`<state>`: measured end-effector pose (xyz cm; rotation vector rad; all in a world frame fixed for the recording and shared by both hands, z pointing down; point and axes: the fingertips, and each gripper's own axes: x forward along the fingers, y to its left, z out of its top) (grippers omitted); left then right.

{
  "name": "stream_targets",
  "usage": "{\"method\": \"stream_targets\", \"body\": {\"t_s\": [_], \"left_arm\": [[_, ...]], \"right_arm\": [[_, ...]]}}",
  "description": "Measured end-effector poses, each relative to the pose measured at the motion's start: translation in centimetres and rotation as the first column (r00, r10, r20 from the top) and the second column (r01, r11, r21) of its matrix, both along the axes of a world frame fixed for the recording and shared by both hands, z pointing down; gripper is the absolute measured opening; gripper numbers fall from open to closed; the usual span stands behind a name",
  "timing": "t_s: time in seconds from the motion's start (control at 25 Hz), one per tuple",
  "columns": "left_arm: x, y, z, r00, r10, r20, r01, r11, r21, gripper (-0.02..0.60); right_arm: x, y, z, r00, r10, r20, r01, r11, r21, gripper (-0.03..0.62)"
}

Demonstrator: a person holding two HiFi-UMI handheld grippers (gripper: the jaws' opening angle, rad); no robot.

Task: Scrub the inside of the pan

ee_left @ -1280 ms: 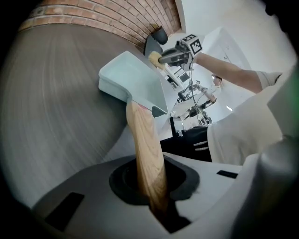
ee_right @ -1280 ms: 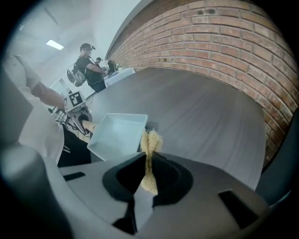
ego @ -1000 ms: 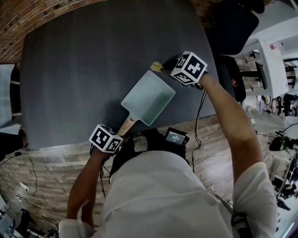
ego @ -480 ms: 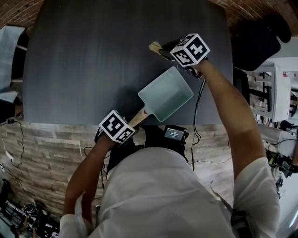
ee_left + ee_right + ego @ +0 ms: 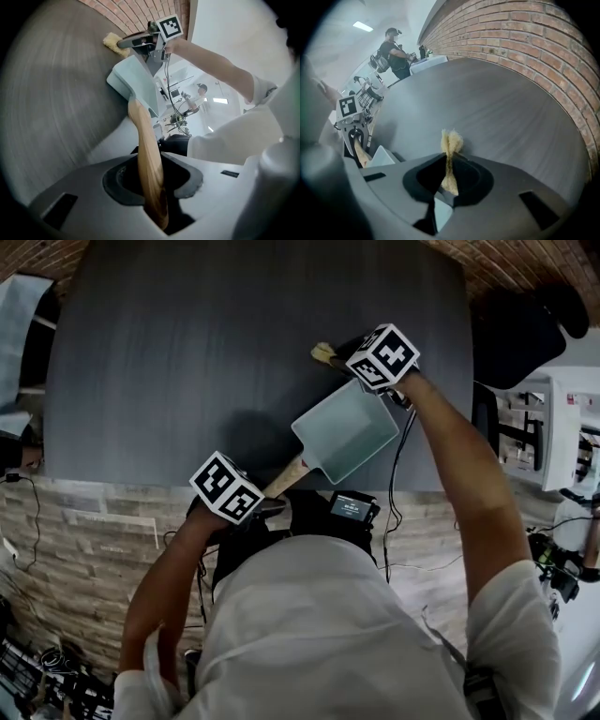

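1. The pan (image 5: 345, 440), a pale green square one, is over the near right part of the dark grey worktop (image 5: 234, 352). It lies at about 1 o'clock from the left claw (image 5: 154, 187) in the head view.
2. Its wooden handle (image 5: 145, 140) runs from the pan's near corner toward 8 o'clock, out past the worktop's near edge and into the left claw.
3. The left claw's jaws have just been opening. The handle lies between them with a dark gap on either side, so the pads do not press on it.
4. In the left gripper view the pan stands tilted, its open side turned toward the worktop's far end. Whether its base rests on the worktop I cannot tell.
5. The right claw (image 5: 449, 176) is closed on a yellow sponge (image 5: 451, 140), pinched thin between the pads, with its frayed end standing up at 12 o'clock above the jaws.
6. In the head view the right claw is at the pan's far rim, at 12 o'clock from the pan's middle. The sponge pokes out toward 10 o'clock, just beyond the pan's far corner and outside the pan.
7. Whether the sponge touches the worktop I cannot tell.
8. A brick wall (image 5: 525, 47) borders the worktop's far side, and another person (image 5: 396, 51) stands well beyond the worktop at 11 o'clock in the right gripper view.
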<state>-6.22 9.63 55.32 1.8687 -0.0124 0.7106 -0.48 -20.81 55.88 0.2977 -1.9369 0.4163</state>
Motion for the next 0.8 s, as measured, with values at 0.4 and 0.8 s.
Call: {"method": "stream_targets", "body": {"t_s": [0.4, 0.8], "left_arm": [[-0.9, -0.2, 0.0, 0.986, -0.166, -0.027, 0.163, 0.984, -0.073, 0.089], [-1.2, -1.6, 0.1, 0.956, -0.293, 0.003, 0.293, 0.955, -0.041, 0.086]], "right_arm": [[0.7, 2.0, 0.1, 0.998, -0.036, -0.061, 0.036, 0.999, -0.004, 0.044], [0.1, 4.4, 0.4, 0.993, -0.048, -0.111, 0.038, 0.995, -0.088, 0.044]]}}
